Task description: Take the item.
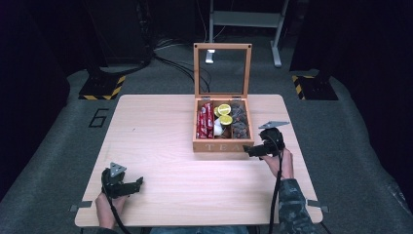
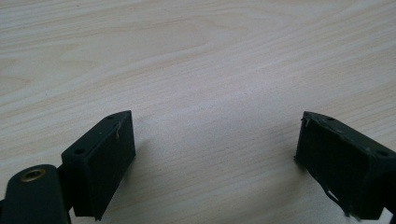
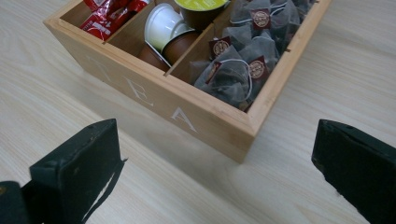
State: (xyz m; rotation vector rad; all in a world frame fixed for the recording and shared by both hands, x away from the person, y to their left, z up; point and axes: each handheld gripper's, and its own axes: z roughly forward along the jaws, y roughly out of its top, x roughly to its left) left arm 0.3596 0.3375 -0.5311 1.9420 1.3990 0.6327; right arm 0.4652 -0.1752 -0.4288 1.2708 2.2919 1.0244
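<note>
On a pale wooden table [image 1: 160, 146] in a dark room, the right gripper [image 1: 251, 150], jaws wide, nears the open tea box's [image 1: 221, 145] front right corner, apparently to reach in, while the left gripper [image 1: 139, 183], equally wide, waits near the front edge.

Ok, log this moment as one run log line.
left gripper open, over bare table | right gripper open, at tea box front corner | lid up
</note>
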